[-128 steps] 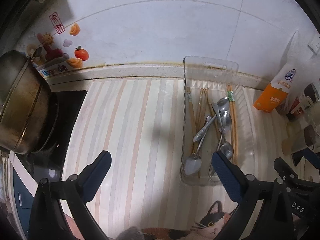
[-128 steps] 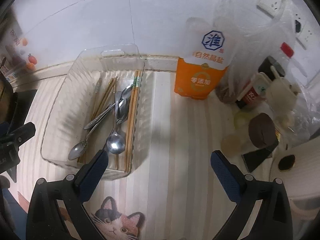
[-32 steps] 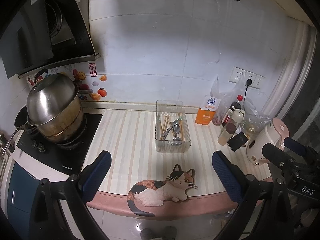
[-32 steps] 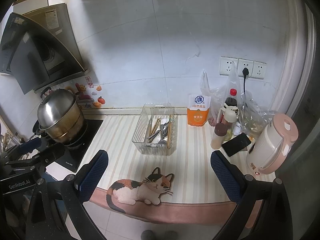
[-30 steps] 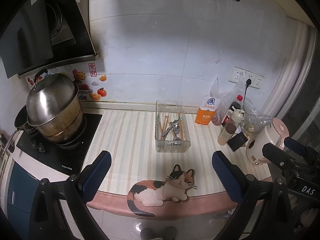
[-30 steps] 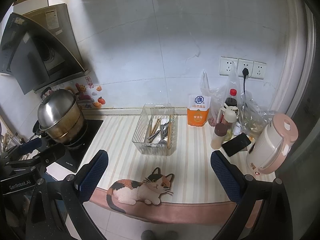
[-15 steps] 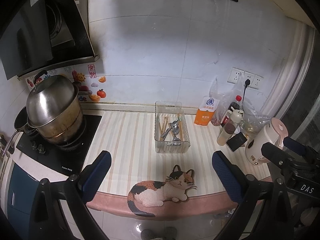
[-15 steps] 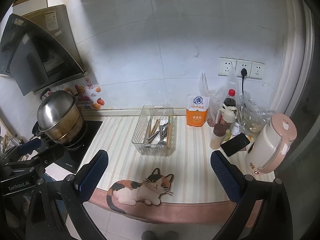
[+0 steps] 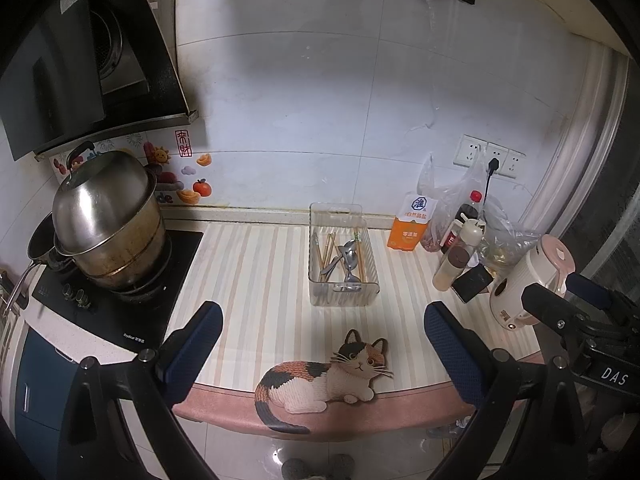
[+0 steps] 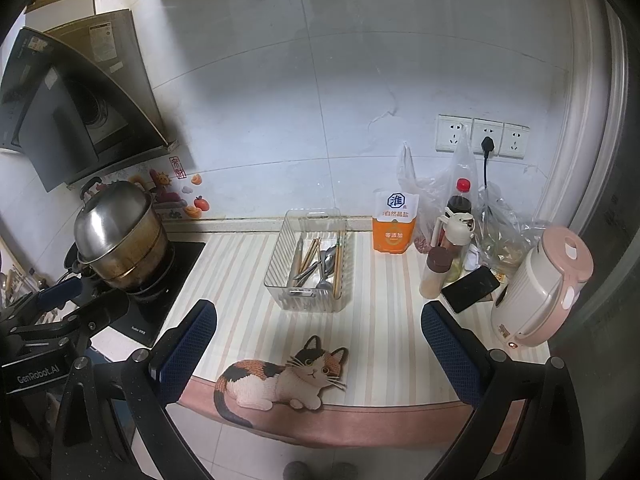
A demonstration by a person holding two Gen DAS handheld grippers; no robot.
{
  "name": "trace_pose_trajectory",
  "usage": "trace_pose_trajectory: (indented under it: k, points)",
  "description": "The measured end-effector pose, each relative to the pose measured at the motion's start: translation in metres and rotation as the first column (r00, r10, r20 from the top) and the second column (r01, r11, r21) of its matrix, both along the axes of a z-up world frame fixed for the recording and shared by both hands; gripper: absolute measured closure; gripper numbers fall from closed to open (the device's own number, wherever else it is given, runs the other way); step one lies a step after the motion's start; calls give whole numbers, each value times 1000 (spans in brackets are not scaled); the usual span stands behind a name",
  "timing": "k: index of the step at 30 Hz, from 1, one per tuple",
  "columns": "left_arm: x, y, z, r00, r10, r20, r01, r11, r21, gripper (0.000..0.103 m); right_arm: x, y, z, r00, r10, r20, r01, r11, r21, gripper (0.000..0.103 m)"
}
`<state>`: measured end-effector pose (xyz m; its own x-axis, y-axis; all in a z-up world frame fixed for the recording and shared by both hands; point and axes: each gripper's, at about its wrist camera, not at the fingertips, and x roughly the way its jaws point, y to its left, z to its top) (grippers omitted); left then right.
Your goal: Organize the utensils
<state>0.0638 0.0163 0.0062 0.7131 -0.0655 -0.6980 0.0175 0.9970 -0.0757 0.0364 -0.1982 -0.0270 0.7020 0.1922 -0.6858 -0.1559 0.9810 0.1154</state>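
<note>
A clear plastic bin (image 9: 316, 296) (image 10: 278, 264) stands on the striped counter mat near the back wall. Inside it lie metal spoons (image 9: 349, 258) (image 10: 326, 262) and wooden chopsticks (image 9: 328, 246) (image 10: 310, 254). My left gripper (image 9: 322, 334) is open and empty, held well back from the counter's front edge. My right gripper (image 10: 318, 332) is likewise open and empty, also far from the bin. Each view shows the other gripper at its side edge.
A steel pot (image 9: 106, 220) sits on the black cooktop (image 9: 120, 312) at left. An orange salt box (image 9: 412, 224), bottles, a plastic bag, a phone (image 9: 474, 282) and a pink kettle (image 10: 544, 284) crowd the right. A cat-shaped mat (image 9: 324, 380) lies at the counter's front edge.
Since 4.3 s ago both grippers have pulled far back from the bin and risen. Over the last second the views have barely shifted.
</note>
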Motion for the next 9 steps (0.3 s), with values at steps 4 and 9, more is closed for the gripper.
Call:
trace_pose_trajectory:
  k: [4,9]
  points:
    - [-1,-1,-1,1000,3,0,-3,1000,2,0,0,0,0,1000,1,0,-1,1000,1,0]
    - [-1,2,3,1000,-1,-1,1,1000,1,0,-1,1,0,1000,-4,0,4,1000,0,0]
